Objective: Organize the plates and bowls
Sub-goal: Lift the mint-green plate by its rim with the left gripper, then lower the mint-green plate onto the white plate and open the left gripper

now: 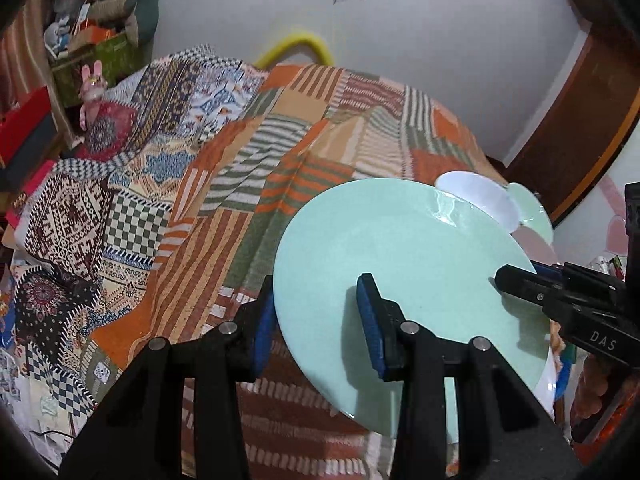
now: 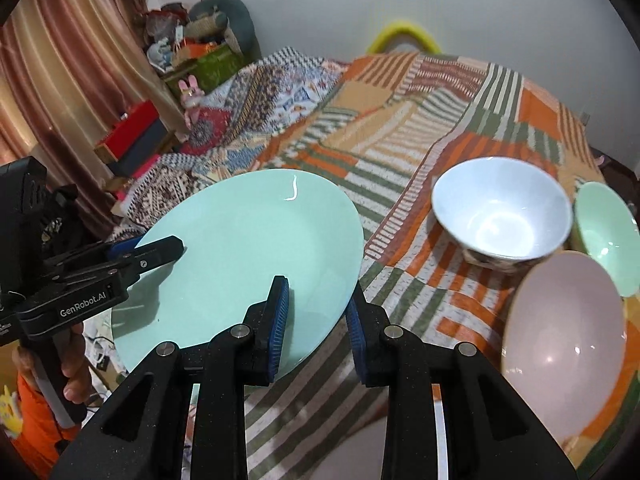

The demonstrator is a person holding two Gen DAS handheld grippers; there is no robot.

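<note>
A large mint-green plate (image 1: 400,248) hangs tilted above the patchwork bedspread, held from both sides. My left gripper (image 1: 316,292) is shut on its near rim, one blue pad on top and one underneath. In the right wrist view the same plate (image 2: 248,240) sits in my right gripper (image 2: 318,286), shut on its right rim. The right gripper (image 1: 504,276) shows at the plate's far edge in the left wrist view. The left gripper (image 2: 176,244) shows at the plate's left edge in the right wrist view. A white bowl (image 2: 500,208), a green bowl (image 2: 608,236) and a pink bowl (image 2: 564,340) stand together on the bed.
The striped orange and green bedspread (image 2: 420,128) covers the bed, with a bunched patterned blanket (image 1: 80,208) at the left. Boxes and soft toys (image 2: 192,52) pile up beside a curtain (image 2: 60,60). A yellow hoop (image 1: 296,46) leans at the wall. A hand (image 2: 76,368) grips the left handle.
</note>
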